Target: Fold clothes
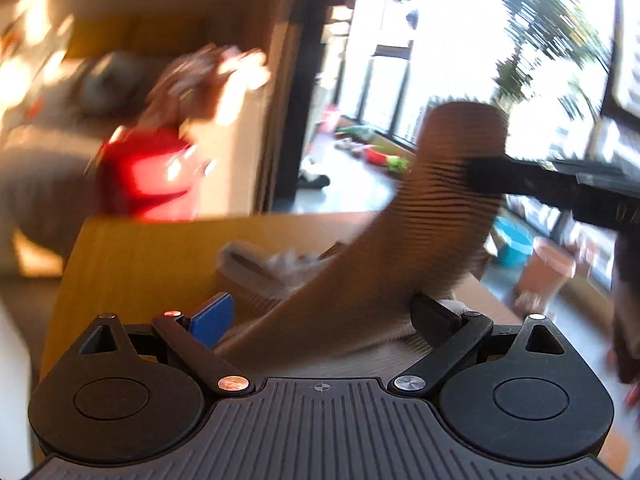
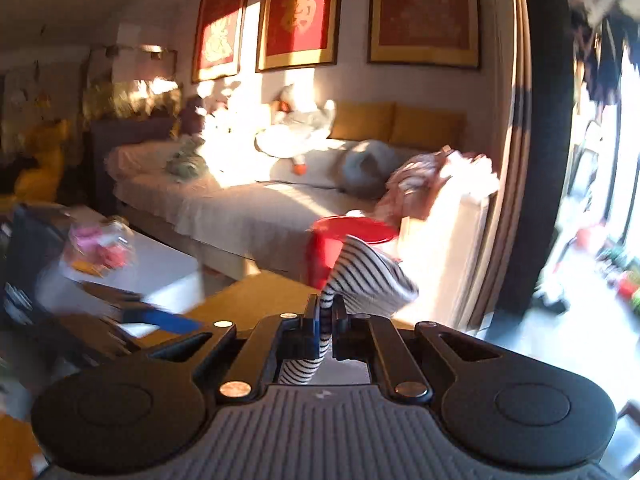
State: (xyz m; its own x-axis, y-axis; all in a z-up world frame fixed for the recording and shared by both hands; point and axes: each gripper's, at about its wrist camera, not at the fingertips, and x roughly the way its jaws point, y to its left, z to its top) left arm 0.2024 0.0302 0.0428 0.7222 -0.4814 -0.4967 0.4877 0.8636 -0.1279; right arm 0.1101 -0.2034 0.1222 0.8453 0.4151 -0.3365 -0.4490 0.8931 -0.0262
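Left wrist view shows the left gripper (image 1: 320, 312) with its black fingers spread wide apart, a band of striped garment (image 1: 420, 216) running up between them without being pinched. The ribbed-looking cloth rises to the far right, where the right gripper (image 1: 480, 174) clamps its upper end; motion blur makes the fabric look brownish here. Beneath lies a yellowish wooden tabletop (image 1: 140, 256), with more crumpled cloth just beyond the fingers.

From the right wrist view, the right gripper (image 2: 325, 320) has its jaws pressed together on a narrow twist of the same black-and-white striped knit (image 2: 368, 272), which balloons out beyond the fingertips. Far behind stands a round red stool (image 2: 348, 232), probably plastic, near a beige sofa (image 2: 240, 208) with mustard cushions and soft toys.
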